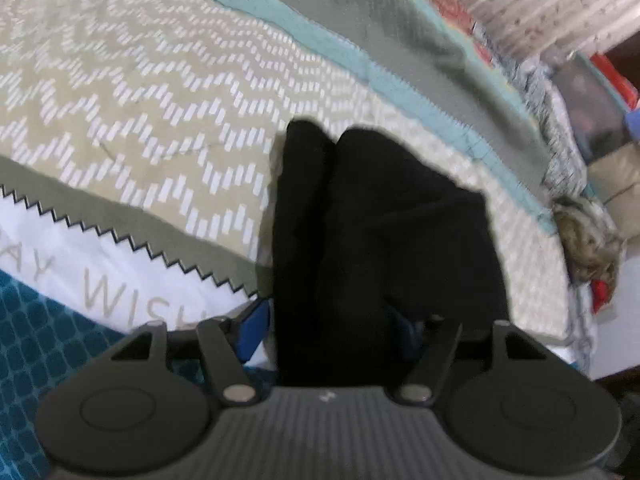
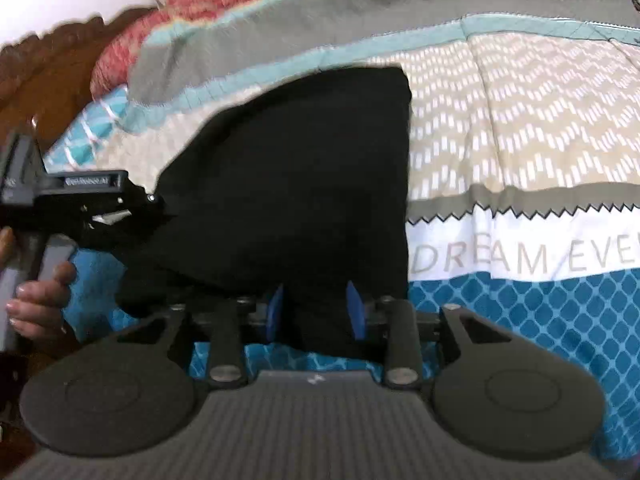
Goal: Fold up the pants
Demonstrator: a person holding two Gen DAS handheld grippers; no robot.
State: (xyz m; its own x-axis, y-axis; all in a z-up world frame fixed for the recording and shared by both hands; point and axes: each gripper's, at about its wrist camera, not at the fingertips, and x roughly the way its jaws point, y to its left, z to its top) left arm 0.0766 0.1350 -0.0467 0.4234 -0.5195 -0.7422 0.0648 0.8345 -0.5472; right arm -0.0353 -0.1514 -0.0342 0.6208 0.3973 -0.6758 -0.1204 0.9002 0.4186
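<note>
Black cloth fills the middle of both my views: I count one pair of pants [image 2: 288, 184], lying on one patterned bedspread [image 2: 520, 128] that has beige zigzag, grey, white and blue bands. In my right wrist view the pants look like a folded dark block with a straight edge on the right side, and its near end reaches down between my tools. I count two grippers. My right gripper [image 2: 316, 312] points forward and down at the near edge of the pants; its two blue fingers [image 2: 275, 312] stand apart, with the black cloth passing between them. I cannot see the pads pressing on the cloth, so I read the jaws as spread around the edge and not pinching it. My left gripper [image 1: 332, 328] also points down over the pants [image 1: 380, 220], which in that view show two rounded lobes at the far end. Only one blue finger [image 1: 254, 330] of it is clear, at the left edge of the cloth; the other finger is hidden by the black cloth, so I cannot tell if this one is pinching or only spread around the fabric. In the right wrist view I see the left gripper [image 2: 160, 208] from the side, with its tip at the left edge of the pants, and one hand [image 2: 40, 296] wrapped around its handle, fingers curled. At the far edge of the bed there is one reddish pillow [image 2: 132, 40].
</note>
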